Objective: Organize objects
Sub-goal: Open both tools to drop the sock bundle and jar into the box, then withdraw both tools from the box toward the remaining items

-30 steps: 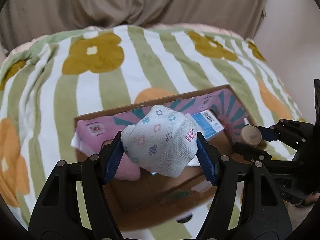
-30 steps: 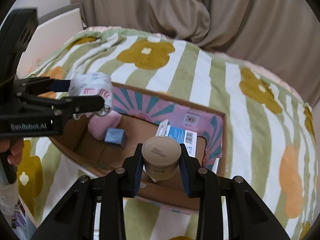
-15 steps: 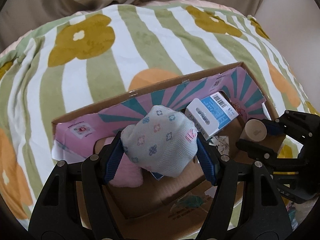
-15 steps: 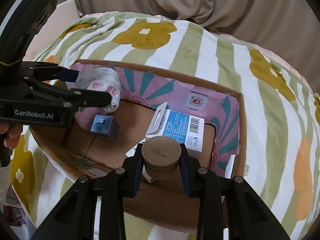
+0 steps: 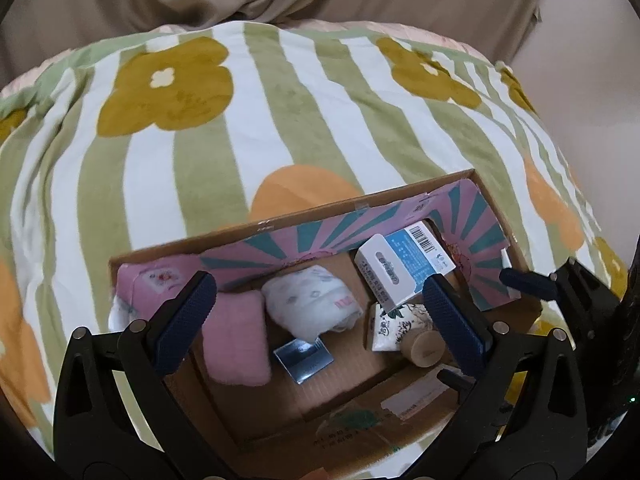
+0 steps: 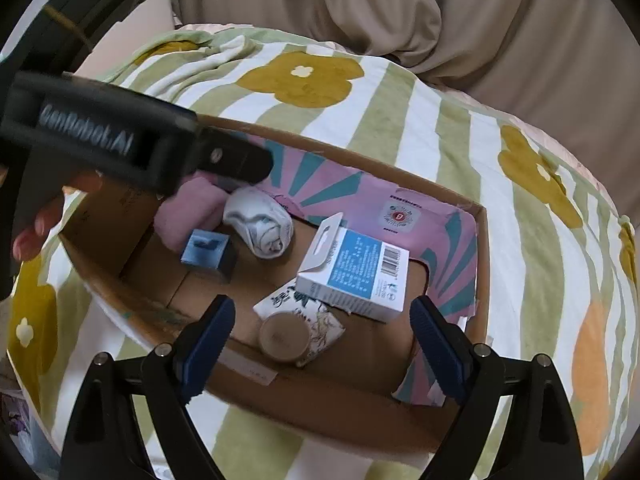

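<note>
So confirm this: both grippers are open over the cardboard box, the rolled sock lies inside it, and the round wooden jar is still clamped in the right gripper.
Not quite. The right gripper is open and empty; the right wrist view shows the round wooden jar resting in the cardboard box on a printed packet. The left gripper is open and the rolled sock lies inside.

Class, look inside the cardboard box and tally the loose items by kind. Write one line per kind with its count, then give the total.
Rolled socks: 1, the white patterned sock roll
Soft pink pads: 1, the pink cushion
Small blue boxes: 1, the blue cube box
Retail cartons: 1, the blue-and-white carton
Tissue packs: 1, the printed tissue pack
Round jars: 1, the tan jar
Total: 6
</note>
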`<state>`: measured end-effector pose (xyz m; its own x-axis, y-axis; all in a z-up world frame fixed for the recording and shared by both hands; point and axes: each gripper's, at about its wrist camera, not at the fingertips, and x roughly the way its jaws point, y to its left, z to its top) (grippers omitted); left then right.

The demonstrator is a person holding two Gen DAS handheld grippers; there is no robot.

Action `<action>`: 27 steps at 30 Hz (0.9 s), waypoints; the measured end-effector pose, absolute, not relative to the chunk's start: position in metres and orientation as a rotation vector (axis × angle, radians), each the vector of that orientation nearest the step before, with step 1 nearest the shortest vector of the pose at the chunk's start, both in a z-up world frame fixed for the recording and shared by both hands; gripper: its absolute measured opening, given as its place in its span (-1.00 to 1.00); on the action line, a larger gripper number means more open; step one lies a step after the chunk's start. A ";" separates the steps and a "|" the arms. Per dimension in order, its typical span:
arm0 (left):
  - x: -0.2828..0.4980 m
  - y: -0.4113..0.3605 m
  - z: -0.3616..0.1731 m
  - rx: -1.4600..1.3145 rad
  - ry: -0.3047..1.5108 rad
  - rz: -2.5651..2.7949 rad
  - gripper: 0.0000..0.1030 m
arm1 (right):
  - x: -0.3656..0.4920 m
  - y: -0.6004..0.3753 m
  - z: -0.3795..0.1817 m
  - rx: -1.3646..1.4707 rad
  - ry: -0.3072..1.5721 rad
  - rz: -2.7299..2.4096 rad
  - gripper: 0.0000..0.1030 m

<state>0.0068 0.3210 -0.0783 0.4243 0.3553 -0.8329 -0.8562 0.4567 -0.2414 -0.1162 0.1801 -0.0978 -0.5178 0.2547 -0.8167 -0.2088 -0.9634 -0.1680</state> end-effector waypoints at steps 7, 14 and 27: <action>-0.029 0.296 -0.066 -0.812 0.687 0.893 0.99 | -0.102 0.177 -0.092 -1.354 -0.018 2.537 0.69; -0.047 0.262 -0.032 -0.727 0.630 0.960 0.99 | -0.087 0.167 -0.069 -1.274 0.003 2.560 0.69; -0.084 0.145 0.030 -0.523 0.480 1.115 0.99 | -0.036 0.135 -0.016 -1.041 0.010 2.531 0.69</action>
